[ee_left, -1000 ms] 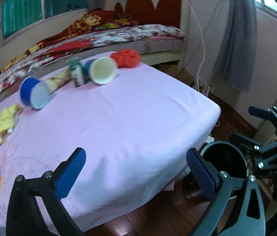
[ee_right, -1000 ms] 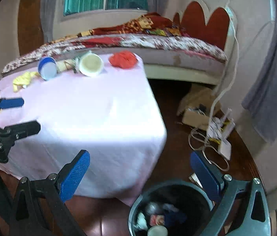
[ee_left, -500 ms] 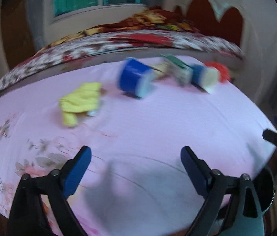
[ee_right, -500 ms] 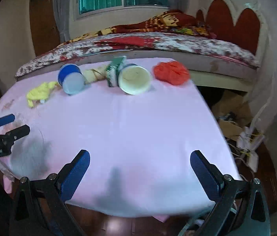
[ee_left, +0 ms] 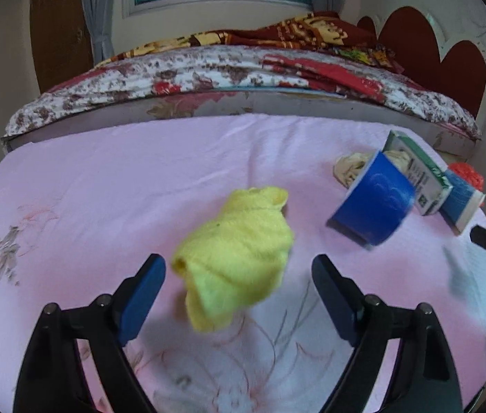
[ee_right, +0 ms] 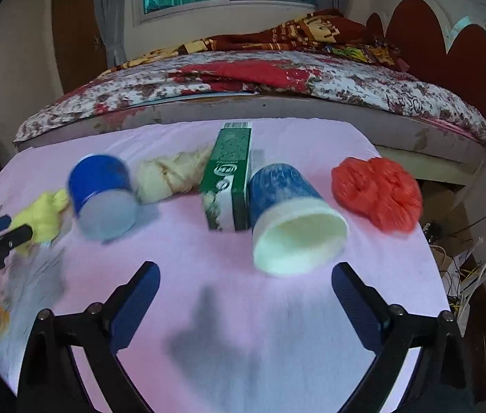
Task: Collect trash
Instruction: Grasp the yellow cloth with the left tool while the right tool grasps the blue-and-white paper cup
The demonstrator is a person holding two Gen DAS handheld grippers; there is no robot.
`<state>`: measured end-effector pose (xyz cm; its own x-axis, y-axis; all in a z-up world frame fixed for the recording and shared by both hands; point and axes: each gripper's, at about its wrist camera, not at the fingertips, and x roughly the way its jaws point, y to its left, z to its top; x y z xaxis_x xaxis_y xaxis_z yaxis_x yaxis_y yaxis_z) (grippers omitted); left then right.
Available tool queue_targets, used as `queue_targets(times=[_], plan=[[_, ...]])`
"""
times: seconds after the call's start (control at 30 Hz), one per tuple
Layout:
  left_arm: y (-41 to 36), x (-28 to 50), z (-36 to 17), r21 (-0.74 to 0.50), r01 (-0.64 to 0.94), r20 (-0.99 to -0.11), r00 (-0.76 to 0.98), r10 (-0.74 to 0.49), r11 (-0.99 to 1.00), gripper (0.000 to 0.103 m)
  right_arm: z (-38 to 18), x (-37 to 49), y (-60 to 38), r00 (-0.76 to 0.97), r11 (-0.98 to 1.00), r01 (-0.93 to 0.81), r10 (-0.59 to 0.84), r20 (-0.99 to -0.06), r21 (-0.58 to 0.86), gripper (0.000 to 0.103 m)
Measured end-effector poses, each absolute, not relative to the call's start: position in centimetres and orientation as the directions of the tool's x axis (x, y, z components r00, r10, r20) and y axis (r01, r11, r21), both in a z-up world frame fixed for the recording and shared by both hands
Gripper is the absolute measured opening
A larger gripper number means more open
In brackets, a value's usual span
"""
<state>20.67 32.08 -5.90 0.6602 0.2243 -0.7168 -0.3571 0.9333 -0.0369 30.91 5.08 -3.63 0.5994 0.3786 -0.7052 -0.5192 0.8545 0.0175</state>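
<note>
Pink sheet [ee_right: 229, 309] over a table beside a floral-quilted bed [ee_right: 311, 79], under a window. Left gripper [ee_left: 239, 282] wide open around yellow cloth [ee_left: 236, 254], gripping nothing. Right gripper [ee_right: 246, 292] wide open, empty, near tipped blue cup [ee_right: 294, 220]; green carton [ee_right: 230, 179] beside; red bag [ee_right: 377, 189] near right edge.

Left gripper [ee_left: 238, 290]: black angular frame, two arms w/ flat blue pads [ee_left: 141, 294] on inner faces, round silver screws at the joints. Right gripper [ee_right: 245, 301]: same build, black arms, dark blue pads [ee_right: 136, 304], silver screws. Seen from the right cam, the left unit's side bore small white lettering, too blurred to read.
</note>
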Motion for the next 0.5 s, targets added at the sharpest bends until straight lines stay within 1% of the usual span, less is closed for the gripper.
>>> queue_targets(times=[0.03,0.13,0.2,0.23,0.27,0.3,0.33,0.4,0.43,0.47,0.5], plan=[[32.0,21.3,-6.4,-0.027,-0.351,-0.726,0.651,0.223,0.936,0.085,-3.9,31.6,5.4,0.592,0.857,-0.514,0.371,-0.716,0.019,0.09],[32.1,22.4,-7.0,0.002,-0.351,-0.742,0.627,0.236,0.937,0.084,-4.8,33.2,6.2,0.576,0.864,-0.504,0.351,-0.738,0.017,0.081],[32.6,22.4,-7.0,-0.013,-0.36,-0.742,0.629,0.232,0.933,0.081,-5.1,34.0,6.3,0.562,0.867,-0.498,0.356,-0.746,0.038,0.069],[32.8,22.4,-6.9,-0.021,-0.363,-0.74,0.632,0.23,0.931,0.081,-5.3,34.4,6.2,0.553,0.868,-0.494,0.36,-0.752,0.053,0.066],[33.1,22.3,-6.8,-0.032,-0.362,-0.739,0.636,0.222,0.932,0.078,-5.5,34.5,6.2,0.547,0.869,-0.491,0.361,-0.755,0.06,0.058],[33.1,22.3,-6.9,-0.032,-0.36,-0.741,0.634,0.219,0.932,0.073,-5.7,34.7,6.1,0.538,0.868,-0.491,0.366,-0.759,0.071,0.046],[33.2,22.4,-7.0,-0.028,-0.357,-0.745,0.63,0.218,0.934,0.07,-5.9,34.8,6.1,0.532,0.868,-0.489,0.37,-0.762,0.079,0.03],[33.4,22.4,-7.0,-0.033,-0.348,-0.747,0.632,0.208,0.937,0.062,-6.1,34.6,5.8,0.53,0.868,-0.49,0.374,-0.761,0.086,0.018],[33.6,22.3,-7.1,-0.042,-0.345,-0.748,0.634,0.2,0.938,0.06,-6.0,34.3,5.6,0.534,0.866,-0.492,0.381,-0.755,0.089,0.013],[33.6,22.2,-7.0,-0.051,-0.34,-0.745,0.639,0.191,0.939,0.057,-5.8,34.1,5.4,0.538,0.864,-0.495,0.388,-0.748,0.092,0.011],[33.5,22.0,-6.9,-0.054,-0.334,-0.74,0.646,0.187,0.941,0.049,-5.6,33.7,5.2,0.545,0.864,-0.497,0.389,-0.742,0.088,0.009]])
